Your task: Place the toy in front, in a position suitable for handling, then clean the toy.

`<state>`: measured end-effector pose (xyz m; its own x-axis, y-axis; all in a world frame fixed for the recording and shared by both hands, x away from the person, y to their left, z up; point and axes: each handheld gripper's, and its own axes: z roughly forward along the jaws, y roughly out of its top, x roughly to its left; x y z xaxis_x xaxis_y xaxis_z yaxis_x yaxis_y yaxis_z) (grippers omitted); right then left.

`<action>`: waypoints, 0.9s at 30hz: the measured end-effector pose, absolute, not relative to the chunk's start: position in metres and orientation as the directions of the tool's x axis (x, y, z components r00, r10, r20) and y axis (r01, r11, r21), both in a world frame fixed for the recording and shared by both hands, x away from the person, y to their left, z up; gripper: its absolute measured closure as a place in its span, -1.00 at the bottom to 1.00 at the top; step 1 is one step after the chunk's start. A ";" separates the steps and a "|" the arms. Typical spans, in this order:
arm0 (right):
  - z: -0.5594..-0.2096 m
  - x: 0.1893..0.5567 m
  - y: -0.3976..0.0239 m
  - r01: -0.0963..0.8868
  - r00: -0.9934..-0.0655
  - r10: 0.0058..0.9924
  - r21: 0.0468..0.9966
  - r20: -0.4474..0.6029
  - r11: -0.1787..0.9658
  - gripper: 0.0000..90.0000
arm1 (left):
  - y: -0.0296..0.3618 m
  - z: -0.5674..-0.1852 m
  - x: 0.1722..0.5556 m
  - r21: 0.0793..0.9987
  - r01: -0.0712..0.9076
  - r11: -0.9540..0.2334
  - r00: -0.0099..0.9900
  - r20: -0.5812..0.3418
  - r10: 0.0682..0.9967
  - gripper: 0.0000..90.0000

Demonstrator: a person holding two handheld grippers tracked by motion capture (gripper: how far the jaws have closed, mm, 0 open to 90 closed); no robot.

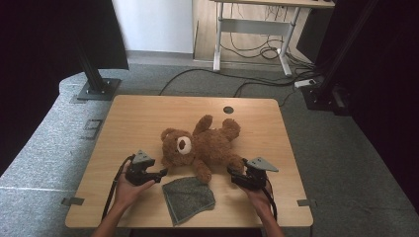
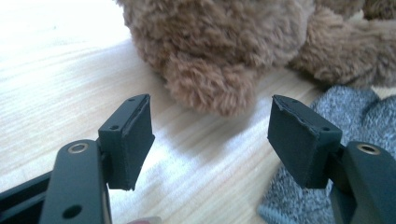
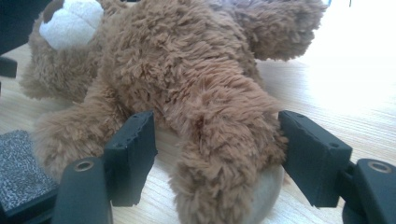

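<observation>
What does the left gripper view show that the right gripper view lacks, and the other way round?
Left gripper view: open jaws of the left gripper with bare wooden table between them, aimed at a rounded furry part of the teddy bear.

Right gripper view: open jaws of the right gripper on either side of one of the bear's legs, with its white muzzle at top left.

Both: the brown bear, the light wooden table and part of the grey cloth.

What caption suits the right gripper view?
Open right gripper straddling a leg of the brown teddy bear lying on the wooden table.
</observation>
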<state>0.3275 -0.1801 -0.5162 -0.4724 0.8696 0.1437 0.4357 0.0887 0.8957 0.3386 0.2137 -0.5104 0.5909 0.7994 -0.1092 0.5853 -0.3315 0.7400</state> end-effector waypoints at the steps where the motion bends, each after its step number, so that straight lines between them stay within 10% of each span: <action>1: -0.516 0.327 -0.182 0.436 -0.471 0.870 0.896 0.147 0.084 -0.35 | 0.213 -0.511 0.337 0.739 0.588 -0.329 0.590 -0.114 0.799 -0.32; 27: -0.508 0.323 -0.197 0.415 -0.438 0.884 0.909 0.162 0.039 -0.38 | 0.199 -0.510 0.318 0.730 0.581 -0.360 0.650 -0.150 0.745 -0.33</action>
